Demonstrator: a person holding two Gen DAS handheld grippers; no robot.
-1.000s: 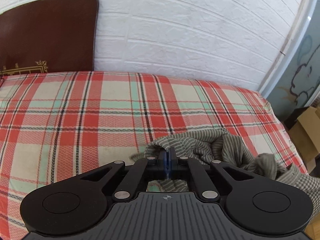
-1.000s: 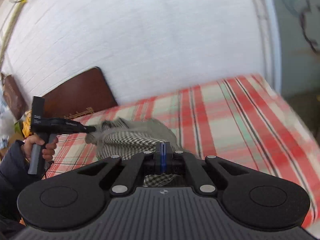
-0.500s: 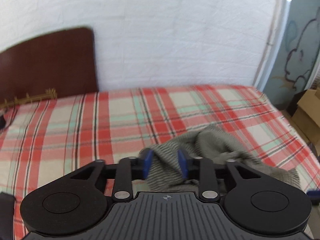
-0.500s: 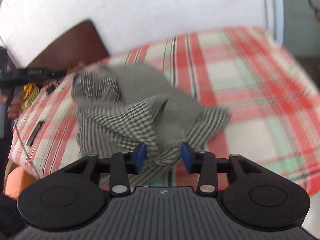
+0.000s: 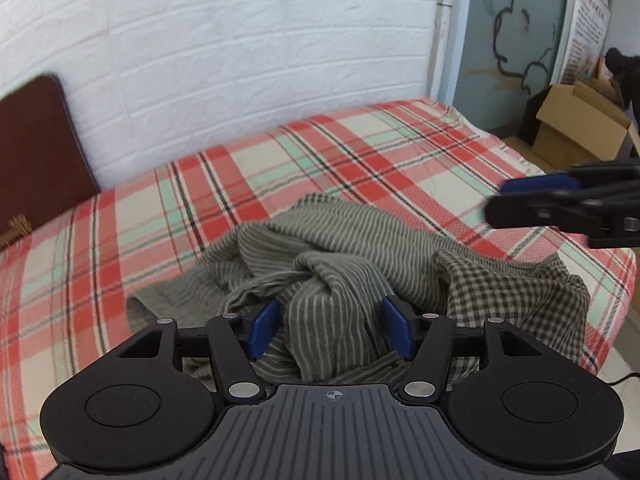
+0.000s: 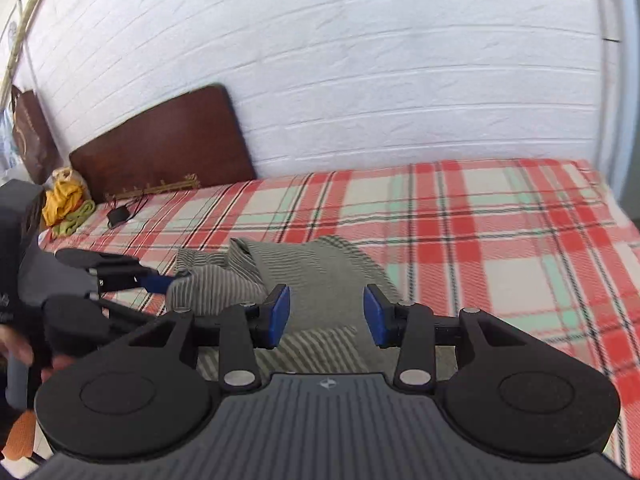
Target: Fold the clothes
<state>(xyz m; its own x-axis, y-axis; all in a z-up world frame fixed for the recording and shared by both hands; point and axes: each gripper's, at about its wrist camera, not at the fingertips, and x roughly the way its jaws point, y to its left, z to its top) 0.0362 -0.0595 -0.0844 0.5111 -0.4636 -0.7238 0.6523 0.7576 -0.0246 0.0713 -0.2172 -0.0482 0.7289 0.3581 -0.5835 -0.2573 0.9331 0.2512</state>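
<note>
Garment (image 5: pixel 340 248) released, now crumpled on bed (image 5: pixel 120 216) ahead of both jaws. Left gripper (image 5: pixel 328 330) jaws opening, nothing pinched; right gripper (image 6: pixel 326 314) jaws half open, empty. Folding not started.

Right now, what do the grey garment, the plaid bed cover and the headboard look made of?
Garment: thin woven cloth, matte, limp crumpled folds.
Plaid bed cover: coarser woven fabric, visible weave.
Headboard: probably varnished wood or leatherette; slight sheen, smooth.
</note>
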